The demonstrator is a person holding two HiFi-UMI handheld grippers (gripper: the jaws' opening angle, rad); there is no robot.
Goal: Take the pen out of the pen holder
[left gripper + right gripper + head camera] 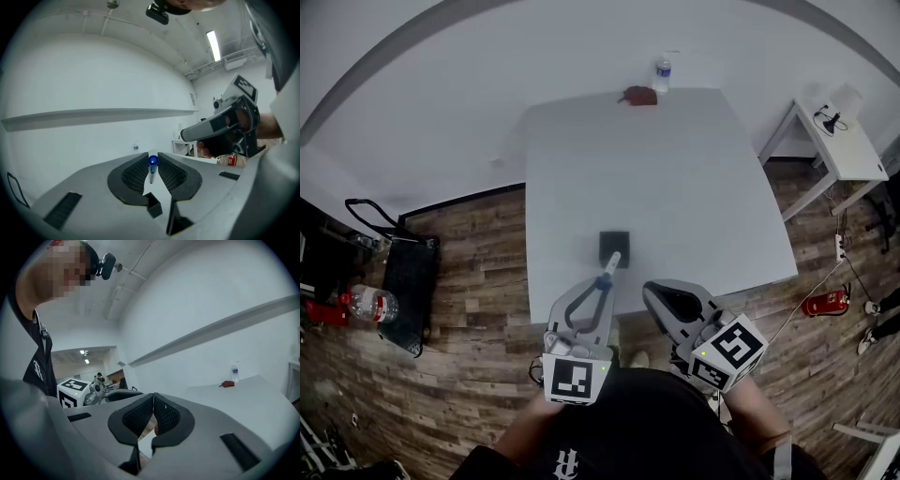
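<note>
My left gripper (606,278) is clamped on the pen (152,169). Its blue cap is pinched between the pads and the pale barrel hangs below them. The dark pen holder (614,248) sits on the white table (694,187), just ahead of and beneath those jaws. Beside it, to the right, my right gripper (153,401) has its jaws pressed together with nothing between them.
</note>
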